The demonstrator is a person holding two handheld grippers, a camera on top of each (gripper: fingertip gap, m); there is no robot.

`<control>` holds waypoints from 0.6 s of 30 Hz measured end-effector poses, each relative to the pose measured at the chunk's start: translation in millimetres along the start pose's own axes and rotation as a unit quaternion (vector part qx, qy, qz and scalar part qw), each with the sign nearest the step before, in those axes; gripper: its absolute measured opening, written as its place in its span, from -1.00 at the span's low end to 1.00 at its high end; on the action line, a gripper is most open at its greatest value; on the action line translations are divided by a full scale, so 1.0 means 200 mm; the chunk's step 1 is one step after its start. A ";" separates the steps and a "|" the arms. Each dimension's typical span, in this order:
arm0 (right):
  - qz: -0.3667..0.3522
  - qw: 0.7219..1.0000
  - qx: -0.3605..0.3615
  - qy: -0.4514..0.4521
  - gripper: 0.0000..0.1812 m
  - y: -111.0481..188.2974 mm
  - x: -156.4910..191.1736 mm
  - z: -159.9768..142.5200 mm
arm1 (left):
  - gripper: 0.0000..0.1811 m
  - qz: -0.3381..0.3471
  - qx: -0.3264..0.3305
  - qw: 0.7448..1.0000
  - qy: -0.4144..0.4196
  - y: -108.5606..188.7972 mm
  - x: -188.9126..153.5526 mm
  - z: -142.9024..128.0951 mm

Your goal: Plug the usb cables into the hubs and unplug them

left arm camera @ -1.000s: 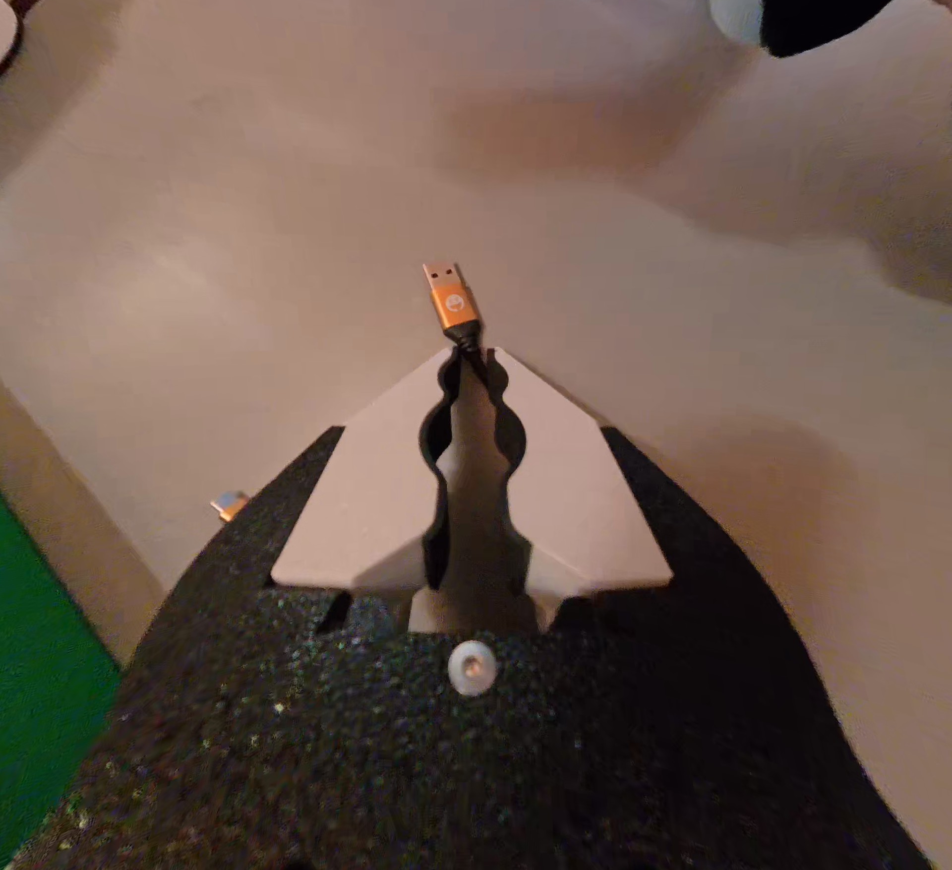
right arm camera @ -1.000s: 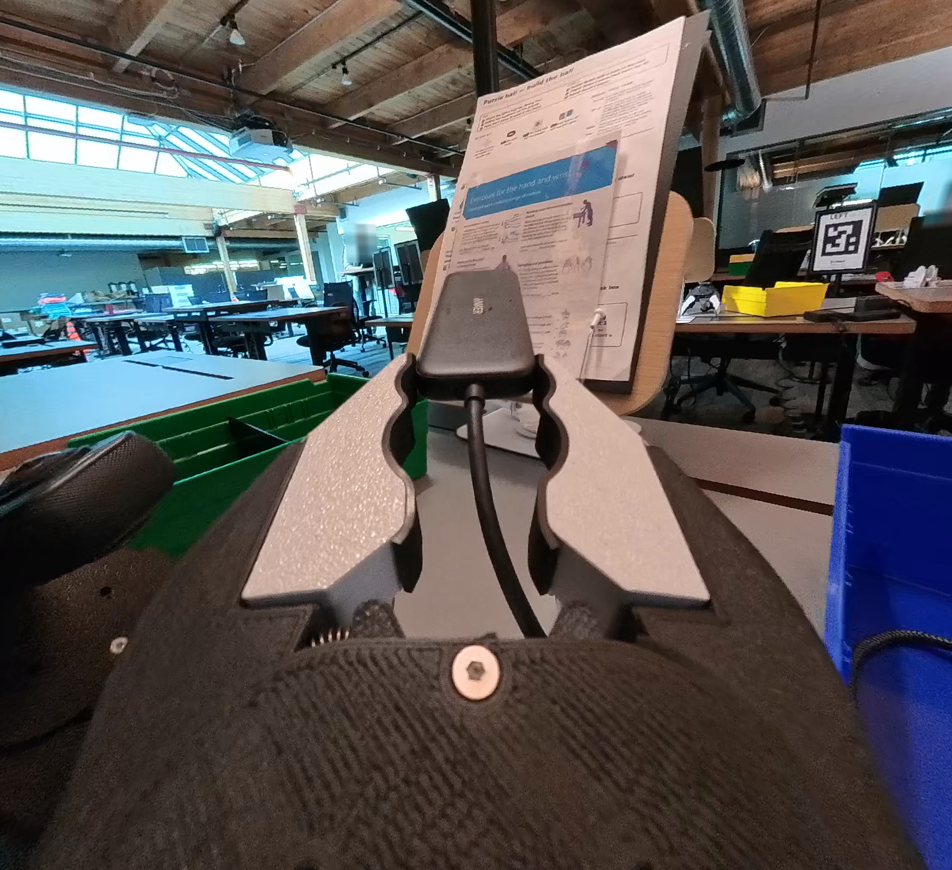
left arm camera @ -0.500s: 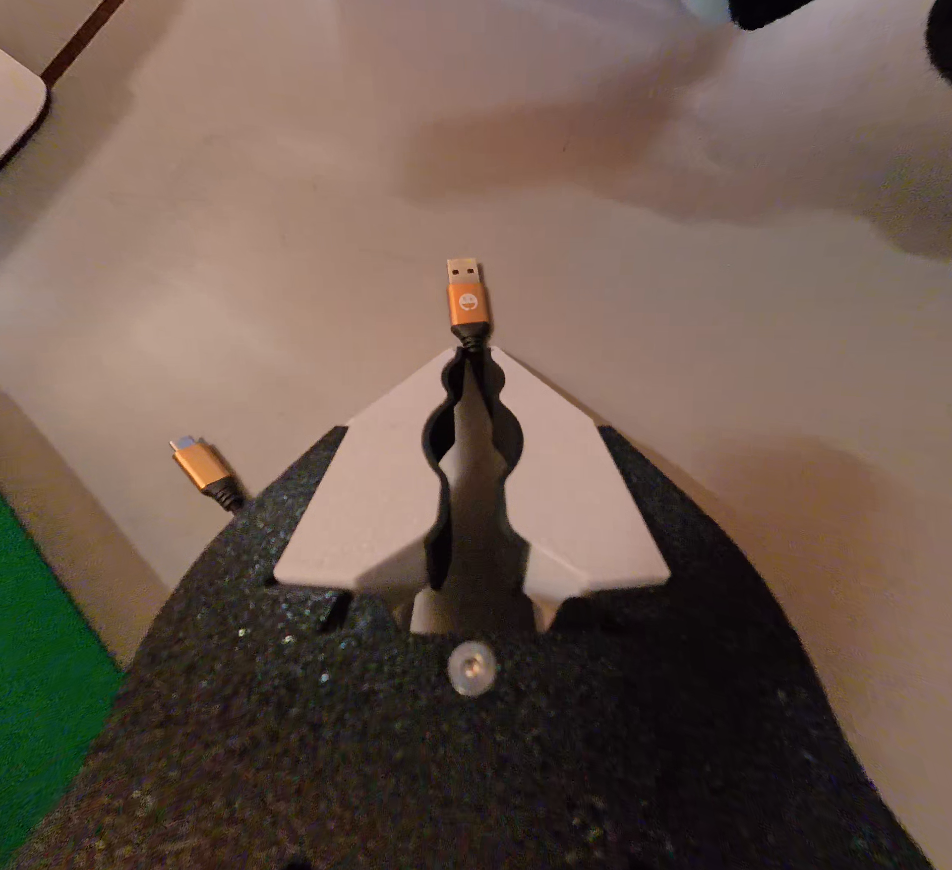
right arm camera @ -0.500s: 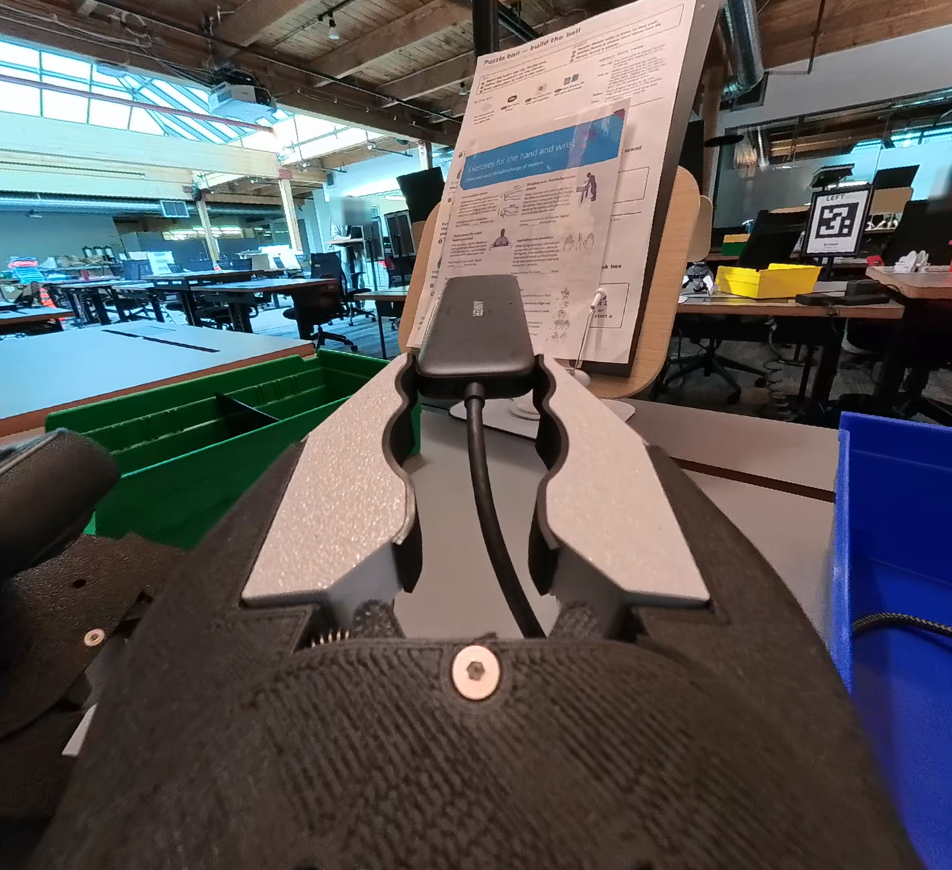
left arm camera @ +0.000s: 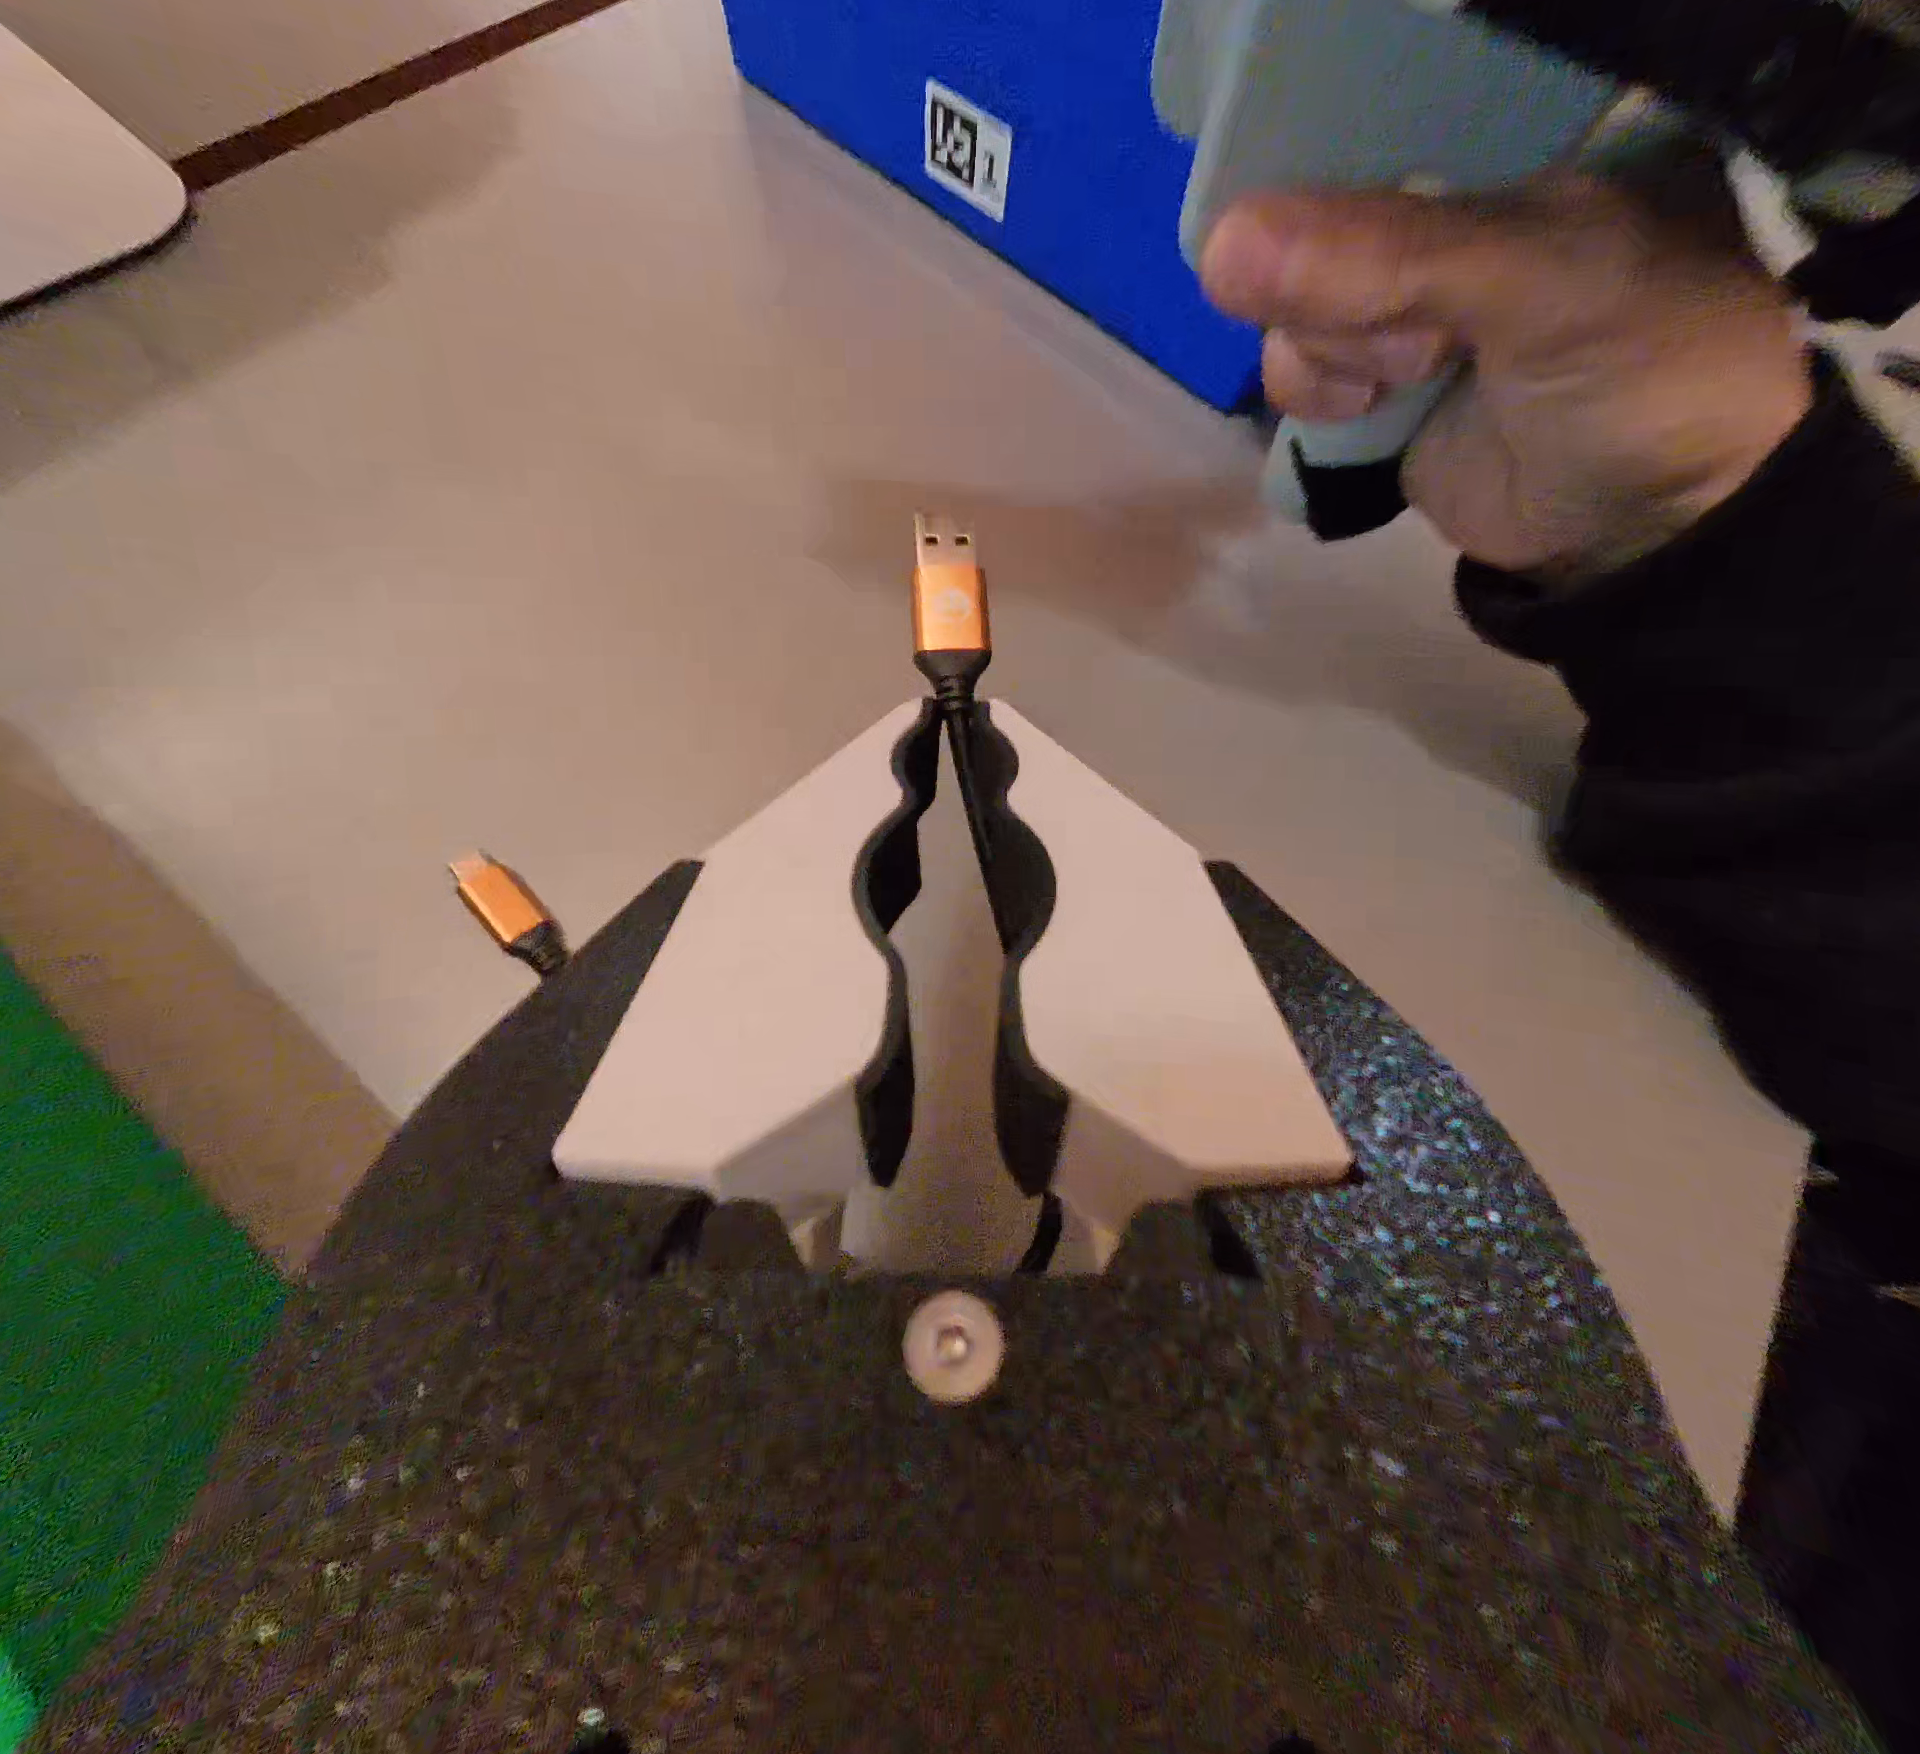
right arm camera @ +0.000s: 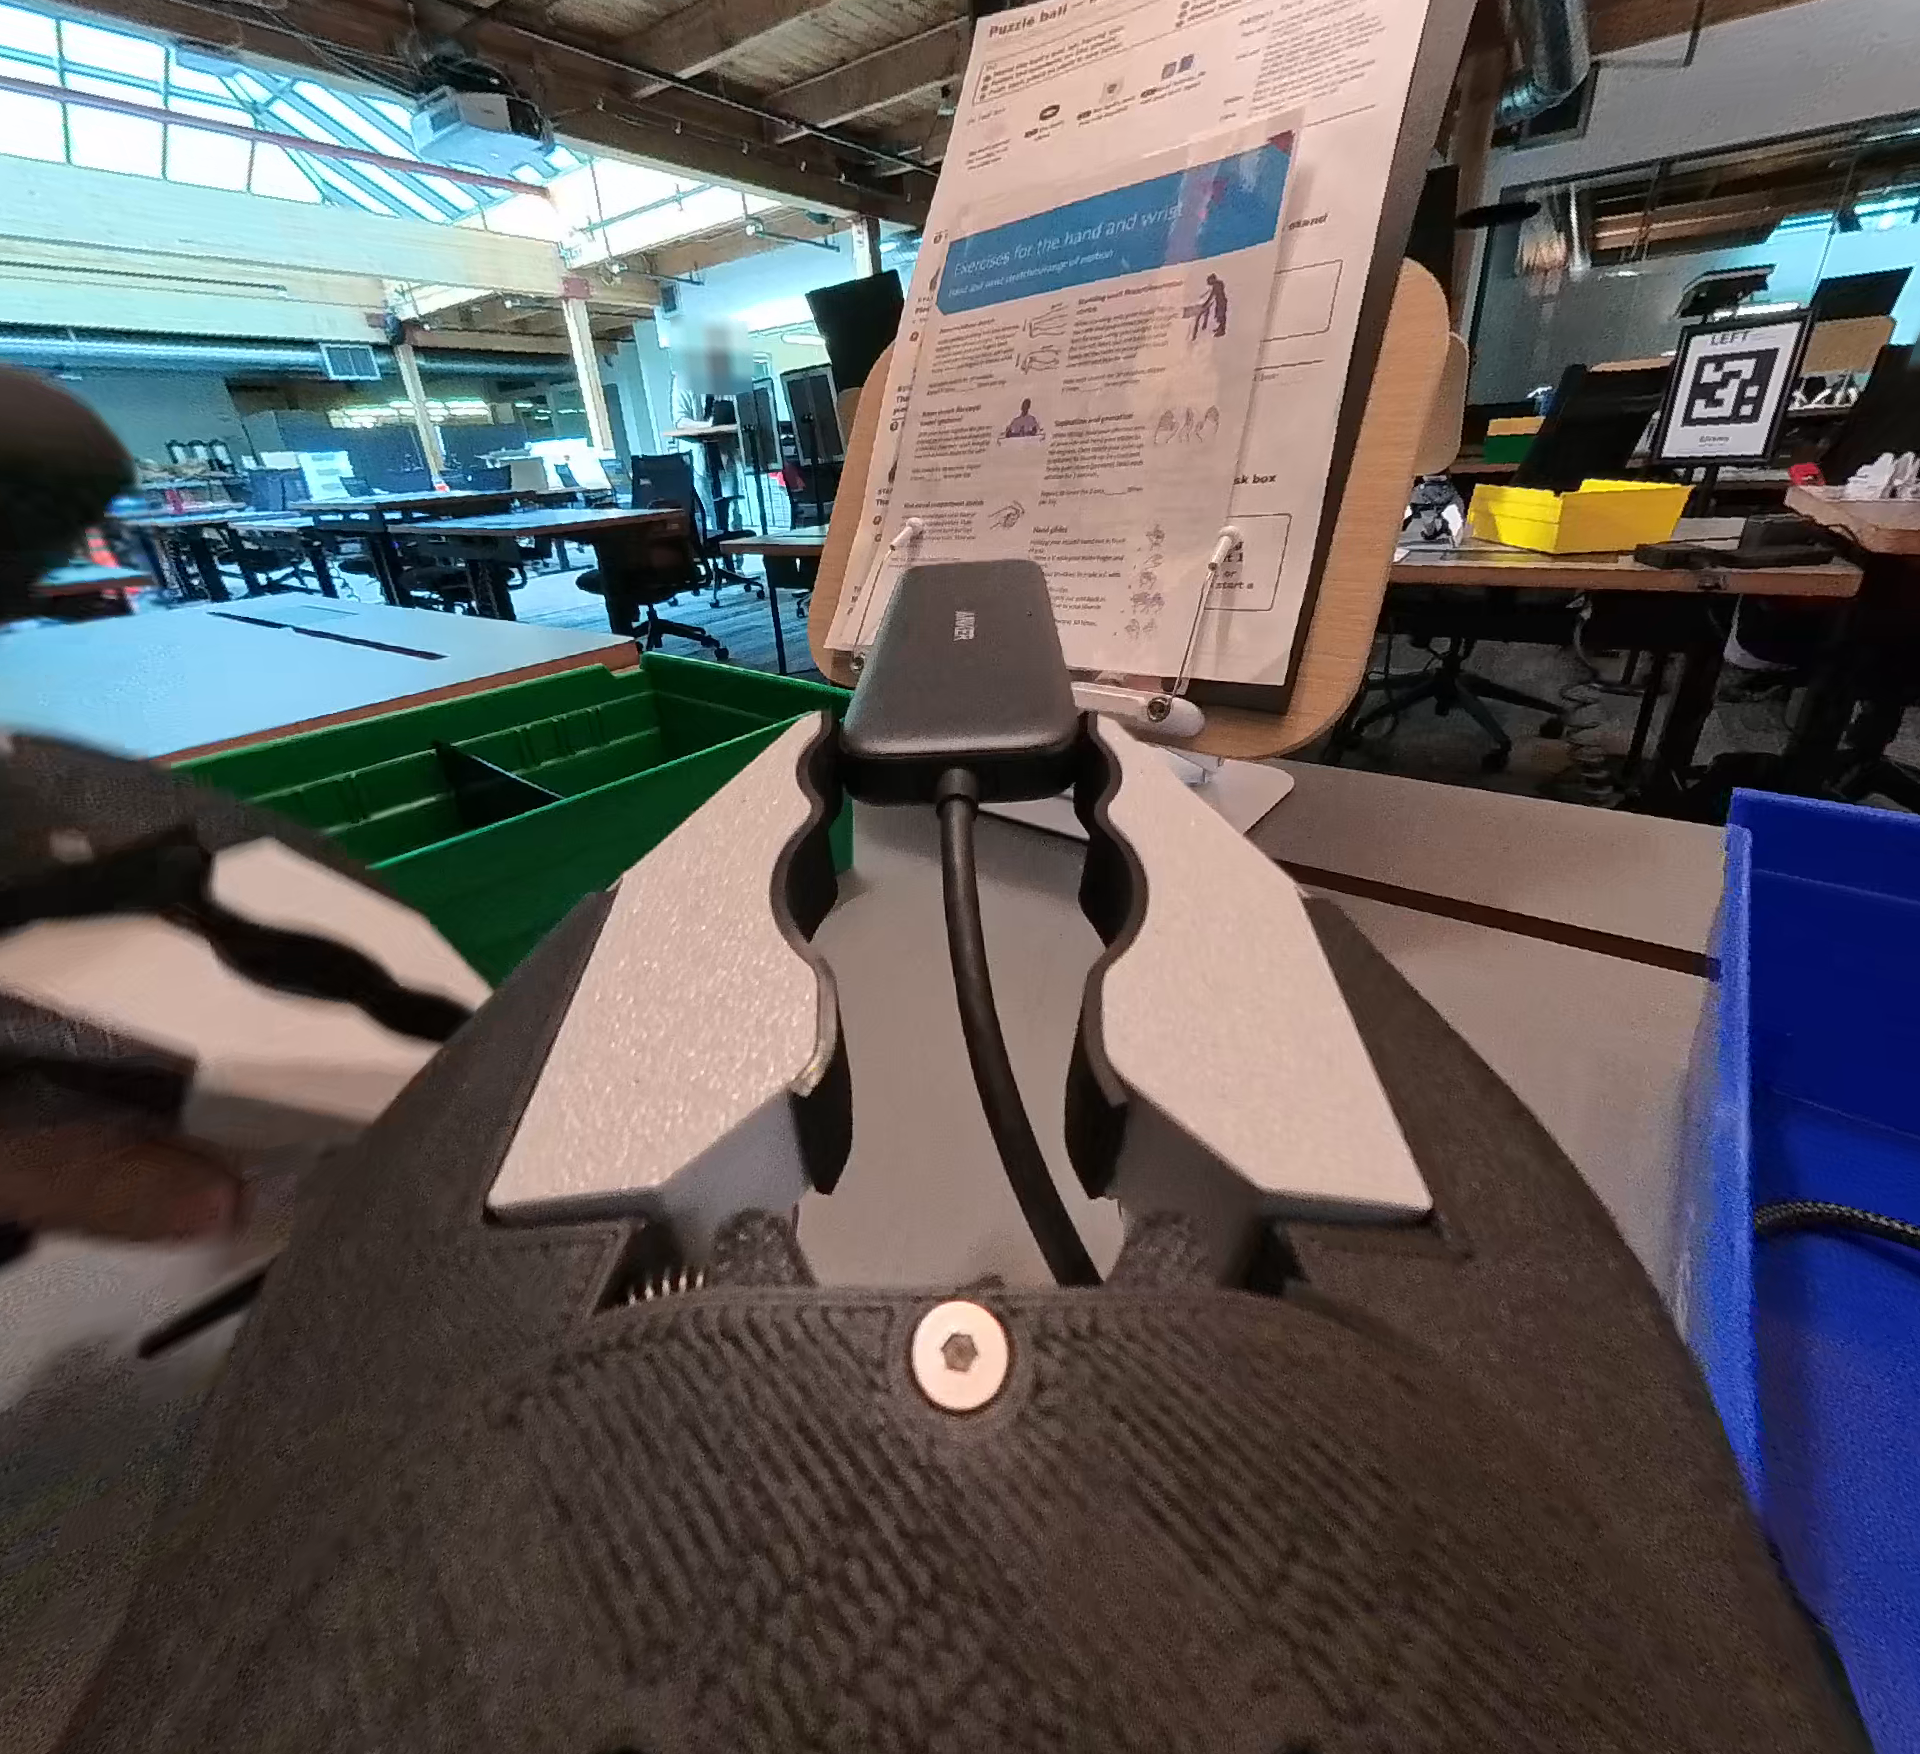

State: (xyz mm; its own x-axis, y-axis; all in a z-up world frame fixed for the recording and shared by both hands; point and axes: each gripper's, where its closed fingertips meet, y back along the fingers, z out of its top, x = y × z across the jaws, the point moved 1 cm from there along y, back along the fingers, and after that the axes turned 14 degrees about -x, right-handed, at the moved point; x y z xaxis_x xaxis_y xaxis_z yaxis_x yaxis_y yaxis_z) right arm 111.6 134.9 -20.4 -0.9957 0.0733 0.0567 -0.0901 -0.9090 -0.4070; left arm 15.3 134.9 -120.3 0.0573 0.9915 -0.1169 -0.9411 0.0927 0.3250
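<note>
My left gripper (left arm camera: 954, 709) is shut on the black cable just behind an orange USB-A plug (left arm camera: 945, 597), which sticks out forward above the table (left arm camera: 520, 478). The cable's other orange plug (left arm camera: 499, 904) hangs at the lower left. My right gripper (right arm camera: 958, 748) is shut on a dark grey USB hub (right arm camera: 961, 665), held level, its black cord (right arm camera: 977, 977) running back between the jaws. The right gripper body and the hand holding it (left arm camera: 1475, 374) show blurred at the upper right of the left wrist view. The left gripper (right arm camera: 208, 977) shows blurred at the left of the right wrist view.
A blue bin (left arm camera: 977, 63) stands at the far right of the table, also in the right wrist view (right arm camera: 1829, 1081). A green bin (right arm camera: 540, 790) stands at the left, its edge also in the left wrist view (left arm camera: 94, 1237). A document stand with papers (right arm camera: 1132, 354) is behind.
The left gripper has tilted up and turned toward the blue bin. The right gripper and hand have come much closer in the left view. The left gripper has risen into the right view.
</note>
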 end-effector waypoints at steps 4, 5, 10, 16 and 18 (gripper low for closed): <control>0.003 1.000 -0.002 -0.001 -0.50 -0.01 0.01 0.00 | -0.96 -0.001 -0.002 0.999 -0.032 0.12 0.07 0.28; 0.002 1.000 -0.002 0.001 -0.50 -0.01 0.02 0.00 | -0.96 -0.009 0.005 0.999 -0.040 0.13 0.08 0.33; 0.001 1.000 -0.006 0.025 -0.51 -0.01 0.02 -0.01 | -0.96 -0.099 0.028 0.995 0.000 0.09 0.08 0.45; -0.009 0.998 0.006 0.059 -0.51 -0.01 0.02 -0.04 | -0.96 -0.121 0.023 0.992 0.003 0.03 0.13 0.48; -0.003 0.998 0.012 0.054 -0.51 -0.01 0.03 -0.05 | -0.96 -0.123 0.030 0.992 -0.003 0.02 0.13 0.46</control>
State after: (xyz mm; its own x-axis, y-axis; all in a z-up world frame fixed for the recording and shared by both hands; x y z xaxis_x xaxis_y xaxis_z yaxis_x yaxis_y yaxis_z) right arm 104.9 142.2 -27.8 -0.9918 0.1213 -0.0406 -0.0964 -0.9176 -0.3856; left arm 42.8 170.2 -35.5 0.2843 0.9389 -0.1941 -0.8775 0.3364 0.3418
